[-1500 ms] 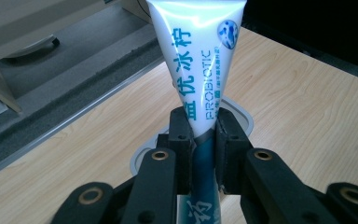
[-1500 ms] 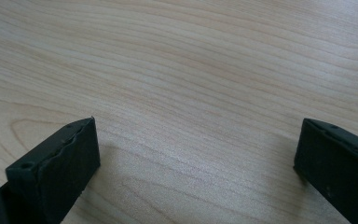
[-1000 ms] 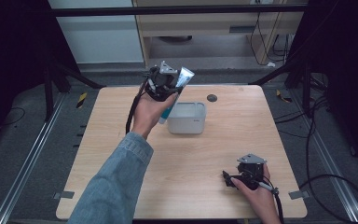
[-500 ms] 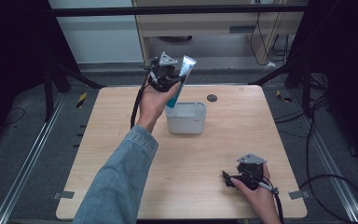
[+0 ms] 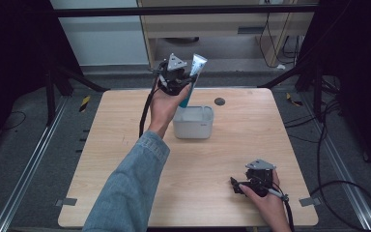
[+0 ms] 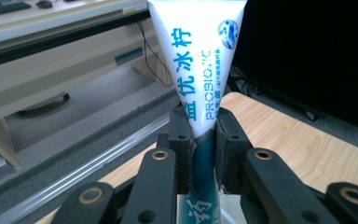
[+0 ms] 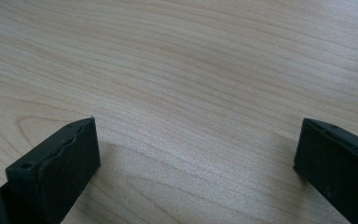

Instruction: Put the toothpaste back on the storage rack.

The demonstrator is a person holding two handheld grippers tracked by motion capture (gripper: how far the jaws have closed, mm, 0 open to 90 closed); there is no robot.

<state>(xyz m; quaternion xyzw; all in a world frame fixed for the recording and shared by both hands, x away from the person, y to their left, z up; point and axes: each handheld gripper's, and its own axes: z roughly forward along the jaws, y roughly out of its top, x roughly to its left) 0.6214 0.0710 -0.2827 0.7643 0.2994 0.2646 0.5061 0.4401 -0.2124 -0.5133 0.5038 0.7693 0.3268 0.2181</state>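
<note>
Two jaws of the left gripper [image 6: 204, 135] pinch the toothpaste tube [image 6: 196, 60]; right gripper [image 7: 196, 158] gapes empty.

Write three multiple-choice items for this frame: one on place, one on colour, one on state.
1. Where is the toothpaste tube?
A. flat on the table
B. held up above the white tub
C. on the floor

2. What colours is the tube?
A. white and teal
B. red and yellow
C. all black

3. How do the right gripper jaws stand?
A. shut on a tube
B. shut on nothing
C. open, with bare table between them

B, the left gripper lifts it over the tub; A, white body with teal print; C, wood shows between the jaws.
</note>
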